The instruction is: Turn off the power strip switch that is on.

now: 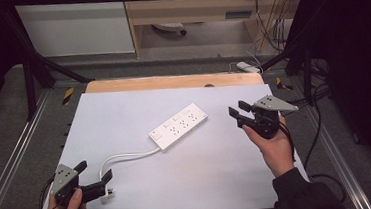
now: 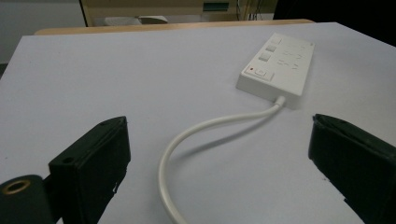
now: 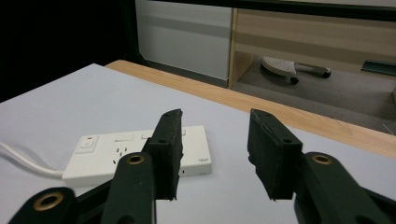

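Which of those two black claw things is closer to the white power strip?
The right gripper, at the table's right side beside the power strip's far end. The left gripper sits near the table's front edge, by the cord's plug end.

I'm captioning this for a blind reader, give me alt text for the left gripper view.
A white power strip lies on a pale table, its cord curving back between the open black jaws of the left gripper, which holds nothing.

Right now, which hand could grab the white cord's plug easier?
Probably the left. The left gripper is open right beside the plug at the cord end; the right gripper hovers past the power strip.
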Tool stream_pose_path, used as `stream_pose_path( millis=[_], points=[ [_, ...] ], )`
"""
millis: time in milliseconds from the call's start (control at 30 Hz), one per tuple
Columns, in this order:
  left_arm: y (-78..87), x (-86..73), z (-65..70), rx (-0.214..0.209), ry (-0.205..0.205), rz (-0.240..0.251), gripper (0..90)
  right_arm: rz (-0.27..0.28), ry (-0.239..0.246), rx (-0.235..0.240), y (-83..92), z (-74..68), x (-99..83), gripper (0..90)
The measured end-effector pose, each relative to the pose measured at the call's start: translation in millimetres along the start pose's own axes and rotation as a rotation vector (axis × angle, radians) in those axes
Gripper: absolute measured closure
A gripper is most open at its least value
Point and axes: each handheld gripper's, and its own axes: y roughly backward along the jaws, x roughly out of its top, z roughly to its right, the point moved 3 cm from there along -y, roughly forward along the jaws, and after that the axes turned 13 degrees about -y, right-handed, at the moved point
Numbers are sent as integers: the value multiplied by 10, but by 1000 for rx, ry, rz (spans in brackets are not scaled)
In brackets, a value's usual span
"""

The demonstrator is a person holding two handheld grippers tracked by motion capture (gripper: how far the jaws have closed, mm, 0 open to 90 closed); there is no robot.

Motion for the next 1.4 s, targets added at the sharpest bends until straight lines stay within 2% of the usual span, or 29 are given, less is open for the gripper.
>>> stream_pose_path(
  millis=[133, 400, 500, 900, 1400],
  points=[
    [-2, -2, 2, -2, -3, -3, 57, -1, 21, -2, -70, -1, 37, 661],
    [-5, -7, 1, -2, 1, -7, 57, 3, 46, 25, -226, -8, 121, 850],
    [-7, -10, -5, -1, 1, -6, 56, -5, 48, 15, -302, 22, 139, 900],
    [-9, -14, -4, -5, 4, -10, 57, -10, 52, 14, -568, 70, 244, 900],
    [-23, -22, 9, -21, 2, -17, 58, -26, 58, 31, -942, -23, 286, 900]
  ],
)
